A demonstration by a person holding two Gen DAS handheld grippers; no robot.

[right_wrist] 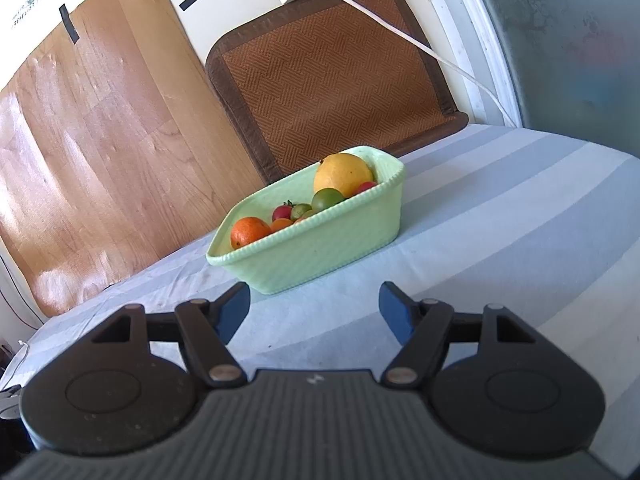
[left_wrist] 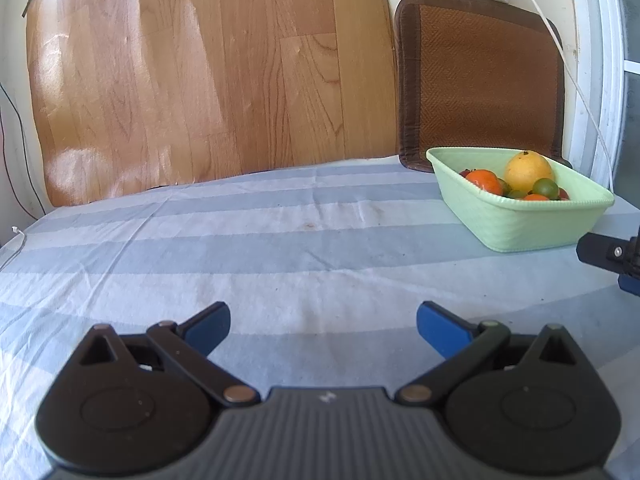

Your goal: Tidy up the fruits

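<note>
A pale green basket [right_wrist: 320,248] stands on the striped cloth and holds a large yellow fruit [right_wrist: 343,174], an orange [right_wrist: 249,232], green fruits [right_wrist: 327,199] and small red ones [right_wrist: 282,213]. My right gripper [right_wrist: 314,310] is open and empty, just in front of the basket's near wall. In the left wrist view the basket [left_wrist: 516,224] is at the far right with the yellow fruit [left_wrist: 528,170] and orange [left_wrist: 483,182] inside. My left gripper [left_wrist: 323,330] is open and empty over bare cloth, well left of the basket. Part of the right gripper [left_wrist: 608,258] shows at that view's right edge.
The table has a blue and white striped cloth [left_wrist: 280,248]. A wood-pattern sheet [left_wrist: 180,80] and a brown woven mat [left_wrist: 480,76] lean on the wall behind. A white cable [right_wrist: 400,32] hangs from a wall socket. A window frame [right_wrist: 492,40] is at the right.
</note>
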